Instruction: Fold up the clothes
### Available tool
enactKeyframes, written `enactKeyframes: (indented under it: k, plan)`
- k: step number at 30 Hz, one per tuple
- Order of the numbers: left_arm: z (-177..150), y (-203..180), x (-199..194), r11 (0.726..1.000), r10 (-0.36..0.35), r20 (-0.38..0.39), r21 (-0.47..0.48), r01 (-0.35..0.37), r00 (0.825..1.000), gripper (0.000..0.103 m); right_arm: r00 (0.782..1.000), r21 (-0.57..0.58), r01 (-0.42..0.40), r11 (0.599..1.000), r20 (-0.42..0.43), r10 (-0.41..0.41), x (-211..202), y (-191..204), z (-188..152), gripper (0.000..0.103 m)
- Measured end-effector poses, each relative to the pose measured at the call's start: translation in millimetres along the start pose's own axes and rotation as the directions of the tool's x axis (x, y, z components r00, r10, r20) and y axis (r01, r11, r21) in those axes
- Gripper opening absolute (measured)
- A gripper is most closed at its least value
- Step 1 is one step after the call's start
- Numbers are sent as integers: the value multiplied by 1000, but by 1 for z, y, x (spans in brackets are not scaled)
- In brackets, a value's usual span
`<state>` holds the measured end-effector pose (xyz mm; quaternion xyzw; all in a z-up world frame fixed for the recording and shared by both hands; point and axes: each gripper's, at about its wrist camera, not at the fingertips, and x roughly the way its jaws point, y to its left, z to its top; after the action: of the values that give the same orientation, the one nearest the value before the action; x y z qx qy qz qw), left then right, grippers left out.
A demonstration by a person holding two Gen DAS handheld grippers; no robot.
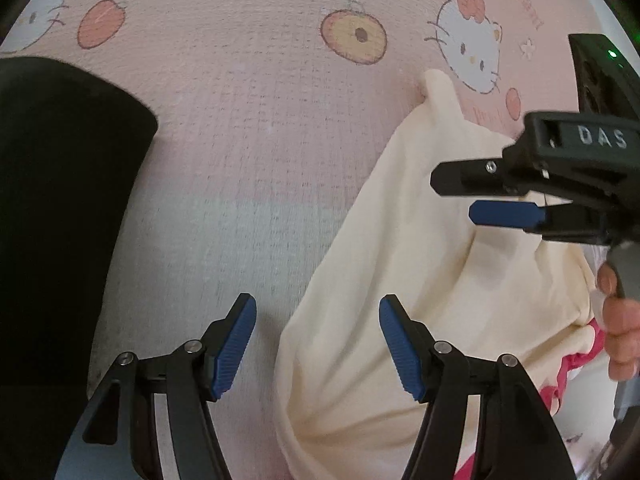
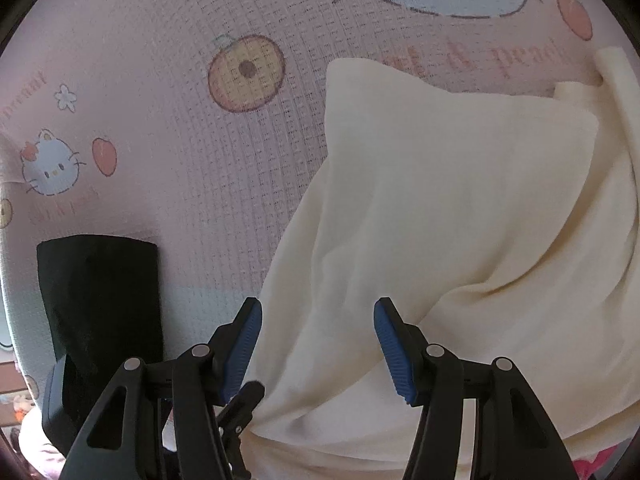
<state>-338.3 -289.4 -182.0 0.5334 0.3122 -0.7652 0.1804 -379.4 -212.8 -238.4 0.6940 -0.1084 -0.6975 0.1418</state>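
Note:
A cream garment [image 1: 400, 248] lies rumpled on the pink printed sheet [image 1: 240, 120], with one folded flap [image 2: 440, 152] on top. My left gripper [image 1: 318, 346] hovers open over the garment's left edge, its blue pads wide apart and not pressing the cloth. My right gripper [image 2: 318, 350] is open above the middle of the garment. In the left wrist view the right gripper [image 1: 454, 198] reaches in from the right over the cream cloth, held by a hand [image 1: 620, 324]. A pink ruffled trim [image 1: 560, 372] peeks out under the garment's lower right.
A folded black garment [image 2: 100, 312] lies to the left on the sheet, also seen as a dark mass [image 1: 60, 220]. A black finger [image 2: 244, 398] of the other gripper pokes in beside the right gripper's left finger. Bare sheet with cat and peach prints [image 1: 354, 36] stretches between the two garments.

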Motion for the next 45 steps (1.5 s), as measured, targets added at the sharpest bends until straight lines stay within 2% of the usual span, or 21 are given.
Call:
enactKeyframes:
  k: [4,6,8,10,14,15,16,17,20,21,22,24,25,30,34,37,39,45]
  plan:
    - [19,-17,8,1000,8,6,12,-8,1000,62,1000,26,-20,999,-7,20,-2,-13,-4,58]
    - [12,1,19,1000,0,8,20,0,1000,62,999,43,-39,998,-12,39,1,-16,-2,58]
    - [-10,3,19,999,11,17,34,-12,1000,62,999,49,-38,998,-7,38,-2,-21,-3,58]
    - [-27,-7,15,998,26,46,61,-29,999,62,999,46,-32,998,-3,32,0,-19,0,58]
    - [-42,-23,26,993,11,95,119,-22,995,61,999,52,-33,998,-11,34,10,-16,7,58]
    - [-41,-27,27,990,4,102,137,-18,995,58,999,54,-30,998,-13,31,14,-16,10,58]
    - [-41,-31,29,988,-3,109,154,-14,994,48,999,53,-30,998,-13,31,15,-16,11,58]
    - [-41,-35,30,985,-10,115,171,-10,993,44,999,53,-31,998,-14,32,16,-16,11,58]
    - [-42,-43,33,980,-23,114,197,0,993,39,999,54,-43,998,-19,44,12,-25,11,58]
    - [-42,-44,33,980,-26,116,199,2,993,28,998,59,-50,997,-20,51,10,-28,10,58]
    - [-41,-44,33,982,-37,116,187,15,993,18,998,65,-57,996,-21,59,6,-32,10,58]
    - [-38,-37,34,989,-98,115,122,84,989,15,997,81,-69,994,-26,71,-2,-43,8,58]
    - [-36,-32,35,990,-128,116,77,120,985,11,997,81,-73,994,-30,76,-3,-44,8,58]
    - [-30,-28,31,981,-194,141,42,190,971,9,994,84,-105,991,-32,108,-1,-42,8,58]
    - [-25,-35,33,975,-223,128,52,218,966,9,995,85,-94,992,37,91,-16,-43,9,58]
    - [-23,-44,34,973,-229,124,62,223,965,9,986,86,-147,985,87,140,-31,-46,9,58]
    - [-22,-52,34,973,-224,126,84,215,966,9,979,83,-196,977,74,190,-34,-49,8,58]
    - [-20,-69,38,971,-225,108,110,213,968,9,984,64,-177,982,-10,178,-15,-52,5,58]
